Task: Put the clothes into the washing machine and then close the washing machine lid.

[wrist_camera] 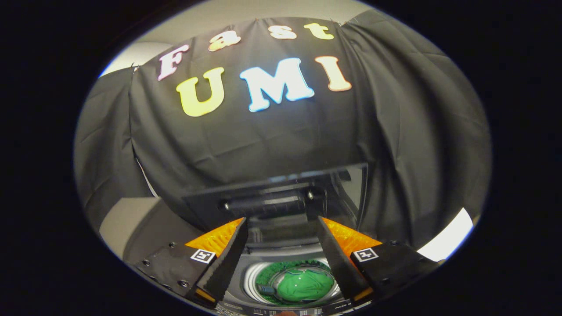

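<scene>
Dim, fisheye-warped booth; bright glare low beyond the right finger.

A: What stands at the far side?
B: A creased black cloth wall (281, 131), draped wide from left to right.
A: And above it?
B: A pale ceiling (228, 15). A bright patch of light (448, 239) shows low on the right.
</scene>
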The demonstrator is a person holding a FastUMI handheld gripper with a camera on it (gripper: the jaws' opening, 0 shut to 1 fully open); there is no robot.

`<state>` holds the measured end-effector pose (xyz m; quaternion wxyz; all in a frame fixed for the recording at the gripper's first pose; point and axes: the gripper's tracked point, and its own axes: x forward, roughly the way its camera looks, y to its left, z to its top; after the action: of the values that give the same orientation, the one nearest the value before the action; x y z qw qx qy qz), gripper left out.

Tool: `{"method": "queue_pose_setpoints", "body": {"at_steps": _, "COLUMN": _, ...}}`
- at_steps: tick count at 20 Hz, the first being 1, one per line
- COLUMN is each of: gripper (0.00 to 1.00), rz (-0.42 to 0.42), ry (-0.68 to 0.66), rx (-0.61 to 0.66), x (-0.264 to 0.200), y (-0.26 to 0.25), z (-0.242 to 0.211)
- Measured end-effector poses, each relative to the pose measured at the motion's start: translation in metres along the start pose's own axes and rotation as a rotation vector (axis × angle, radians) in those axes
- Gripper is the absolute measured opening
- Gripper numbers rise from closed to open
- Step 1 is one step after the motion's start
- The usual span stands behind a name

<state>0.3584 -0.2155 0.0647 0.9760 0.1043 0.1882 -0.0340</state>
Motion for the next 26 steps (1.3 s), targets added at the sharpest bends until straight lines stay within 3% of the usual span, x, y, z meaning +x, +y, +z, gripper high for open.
{"method": "queue_pose_setpoints", "body": {"at_steps": 3, "gripper": 0.98, "rz": 0.018, "ry": -0.041, "rx": -0.005, "x": 0.01, "y": 0.017, "z": 0.045}}
{"method": "queue_pose_setpoints", "body": {"at_steps": 7, "gripper": 0.98, "rz": 0.039, "ry": -0.033, "rx": -0.052, "x": 0.034, "y": 0.047, "z": 0.067}}
{"method": "queue_pose_setpoints", "body": {"at_steps": 11, "gripper": 0.98, "rz": 0.081, "ry": 0.059, "rx": -0.121, "x": 0.071, "y": 0.071, "z": 0.056}}
{"method": "queue_pose_setpoints", "body": {"at_steps": 18, "gripper": 0.98, "rz": 0.003, "ry": 0.143, "rx": -0.196, "x": 0.122, "y": 0.048, "z": 0.032}}
{"method": "queue_pose_setpoints", "body": {"at_steps": 23, "gripper": 0.98, "rz": 0.025, "ry": 0.162, "rx": -0.166, "x": 0.13, "y": 0.05, "z": 0.021}}
{"method": "queue_pose_setpoints", "body": {"at_steps": 26, "gripper": 0.98, "rz": -0.005, "ry": 0.18, "rx": -0.175, "x": 0.133, "y": 0.046, "z": 0.016}}
